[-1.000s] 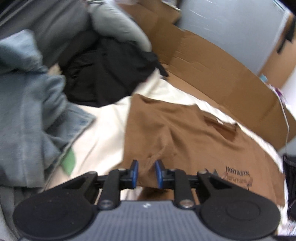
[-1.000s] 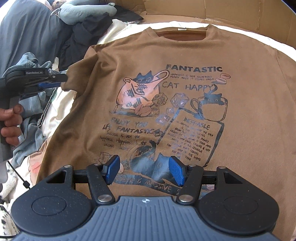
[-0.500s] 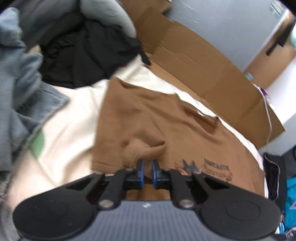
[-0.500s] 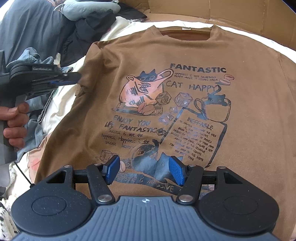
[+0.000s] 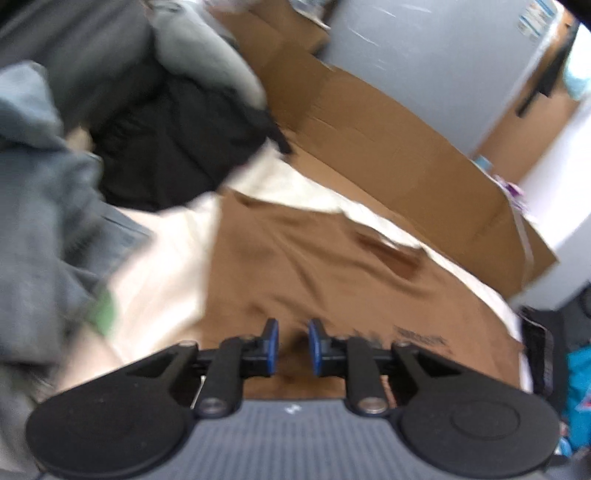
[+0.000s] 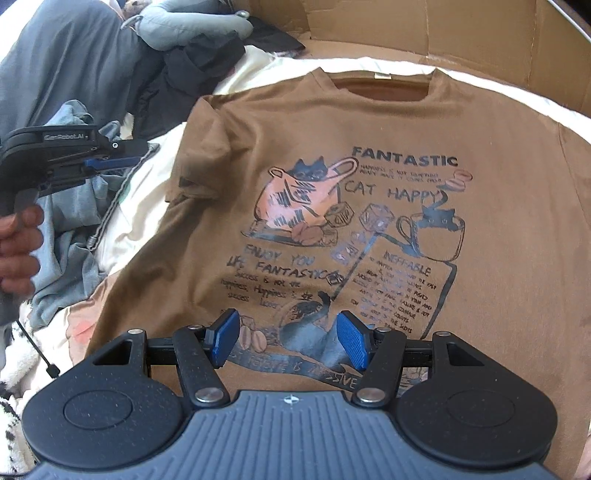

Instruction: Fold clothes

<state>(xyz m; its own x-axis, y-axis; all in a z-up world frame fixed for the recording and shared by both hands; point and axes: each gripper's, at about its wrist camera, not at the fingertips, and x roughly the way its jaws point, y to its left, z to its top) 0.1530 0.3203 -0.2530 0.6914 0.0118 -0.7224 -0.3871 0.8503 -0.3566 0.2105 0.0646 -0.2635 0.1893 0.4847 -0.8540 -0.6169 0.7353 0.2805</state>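
Note:
A brown T-shirt (image 6: pixel 498 155) with a cat print lies face up on cream bedding (image 6: pixel 147 206). Its left sleeve (image 6: pixel 199 173) is folded inward onto the body. In the right wrist view my left gripper (image 6: pixel 136 157) hovers left of that sleeve, apart from it. In its own blurred view the left gripper (image 5: pixel 291 347) has a narrow gap between its blue pads (image 5: pixel 271 347), with no cloth in it, above the brown shirt (image 5: pixel 314 266). My right gripper (image 6: pixel 288 339) is open over the shirt's lower print, holding nothing.
Cardboard walls (image 6: pixel 461 33) (image 5: pixel 388 147) close the far side. A black garment (image 5: pixel 177 147), grey clothing (image 6: pixel 66 59) and a blue-grey pile (image 6: pixel 62 236) crowd the left. A person's hand (image 6: pixel 18 251) holds the left gripper.
The left gripper, shut on the sleeve half a second ago, has let it go and drawn back to the left. The sleeve now lies folded inward. The right gripper has barely moved.

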